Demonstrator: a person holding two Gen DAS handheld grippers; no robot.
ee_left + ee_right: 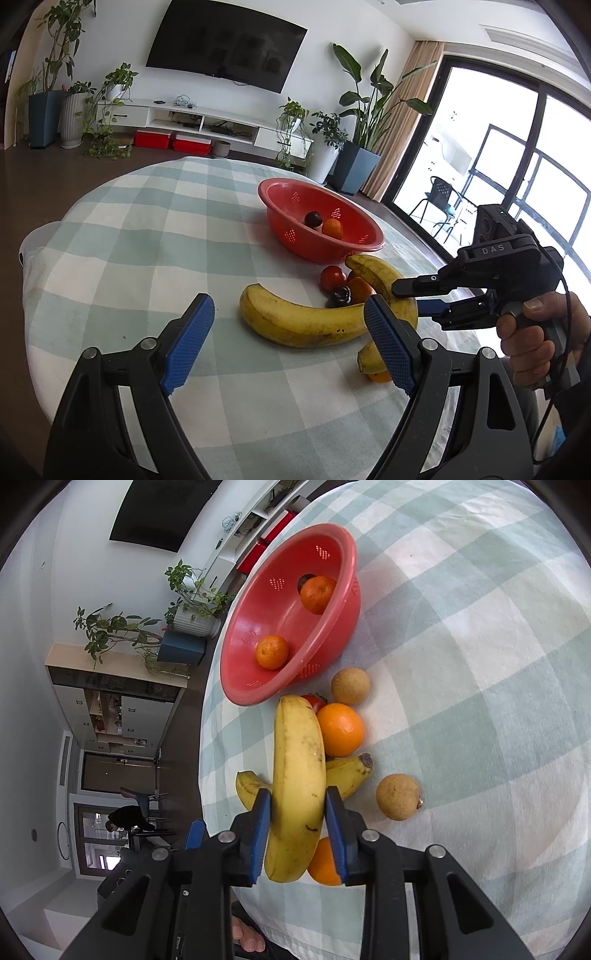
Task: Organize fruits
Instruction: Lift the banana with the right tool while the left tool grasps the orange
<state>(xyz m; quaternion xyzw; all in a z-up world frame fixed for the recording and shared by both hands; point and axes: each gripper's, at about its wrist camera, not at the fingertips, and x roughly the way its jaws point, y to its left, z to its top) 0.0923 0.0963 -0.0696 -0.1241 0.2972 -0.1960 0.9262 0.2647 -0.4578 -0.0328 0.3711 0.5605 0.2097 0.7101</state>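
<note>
My right gripper [297, 794] is shut on a yellow banana [299, 760], its blue pads pressing both sides of it. In the left wrist view the same gripper [406, 297], held by a hand, clamps that banana [376, 273] from the right. A second banana [295, 325] lies across the checked cloth under it. My left gripper [288, 301] hangs open just in front of this second banana, holding nothing. The red bowl [236, 627] stands beyond the fruit pile with two mandarins [272, 651] and a dark fruit [313, 218] inside.
Around the bananas lie an orange [340, 729], a tomato [332, 277], a dark fruit [341, 295], two tan round fruits [398, 796] and another orange [323, 864] under my right gripper. The checked tablecloth [147, 240] stretches left; the table edge runs close behind the bowl.
</note>
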